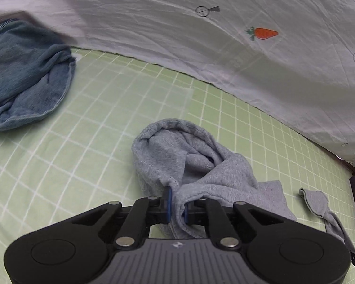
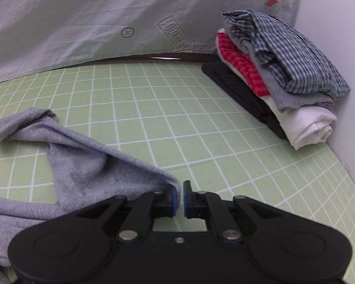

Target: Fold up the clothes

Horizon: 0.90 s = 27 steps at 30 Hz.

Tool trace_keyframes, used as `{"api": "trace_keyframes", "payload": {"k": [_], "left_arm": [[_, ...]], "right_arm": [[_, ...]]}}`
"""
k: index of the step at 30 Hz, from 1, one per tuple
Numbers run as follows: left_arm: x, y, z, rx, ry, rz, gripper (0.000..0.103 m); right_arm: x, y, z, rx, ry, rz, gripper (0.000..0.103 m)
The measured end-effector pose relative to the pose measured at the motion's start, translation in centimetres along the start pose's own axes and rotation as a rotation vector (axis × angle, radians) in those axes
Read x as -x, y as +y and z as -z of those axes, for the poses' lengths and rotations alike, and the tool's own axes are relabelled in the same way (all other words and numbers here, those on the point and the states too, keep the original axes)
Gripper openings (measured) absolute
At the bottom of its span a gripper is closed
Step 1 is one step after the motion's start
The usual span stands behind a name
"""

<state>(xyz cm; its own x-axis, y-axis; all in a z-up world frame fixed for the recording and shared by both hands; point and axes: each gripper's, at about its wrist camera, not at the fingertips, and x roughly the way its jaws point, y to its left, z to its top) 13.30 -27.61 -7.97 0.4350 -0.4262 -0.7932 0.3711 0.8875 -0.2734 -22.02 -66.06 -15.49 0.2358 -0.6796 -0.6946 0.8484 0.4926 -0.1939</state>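
Nearest you, your left tool (image 1: 176, 207) is clamped on a bunched edge of the grey knit garment (image 1: 191, 163), which lies crumpled on the green checked bed sheet (image 1: 106, 118). Your right tool (image 2: 180, 197) has its jaws nearly together; the same grey cloth (image 2: 82, 163) reaches the left pad, but whether any of it is pinched there is unclear. I would check that grip first, then draw the two edges apart evenly so the garment lies flat before you fold.

Further out sit a crumpled blue garment (image 1: 26, 75) at left and the stack of folded clothes (image 2: 284, 71) at right, plaid shirt on top. On the white printed sheet (image 2: 82, 23) behind, boxed lettering looks like "LOOK HERE", seen reversed.
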Motion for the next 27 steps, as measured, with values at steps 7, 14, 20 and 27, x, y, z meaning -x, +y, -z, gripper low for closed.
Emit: {"api": "trace_keyframes", "payload": {"k": [7,14,20,27], "left_arm": [[0.6,-1.9,-0.6,-0.026,-0.039,0.033,0.008],[3.2,5.6,-0.8,0.104,-0.085,-0.078,0.006],[6.8,14.0,-0.8,0.227,-0.163,-0.225,0.005],[9.6,21.9,1.3,0.432,-0.174,-0.32,0.005]], "right_arm": [[-0.4,-4.9,1.4,-0.091,0.026,0.11,0.005],[-0.4,-6.3,3.6,-0.123,0.078,0.145,0.005],[-0.1,-5.9,3.7,-0.115,0.095,0.146,0.005],[0.7,-4.9,3.9,-0.123,0.124,0.102,0.006]]}}
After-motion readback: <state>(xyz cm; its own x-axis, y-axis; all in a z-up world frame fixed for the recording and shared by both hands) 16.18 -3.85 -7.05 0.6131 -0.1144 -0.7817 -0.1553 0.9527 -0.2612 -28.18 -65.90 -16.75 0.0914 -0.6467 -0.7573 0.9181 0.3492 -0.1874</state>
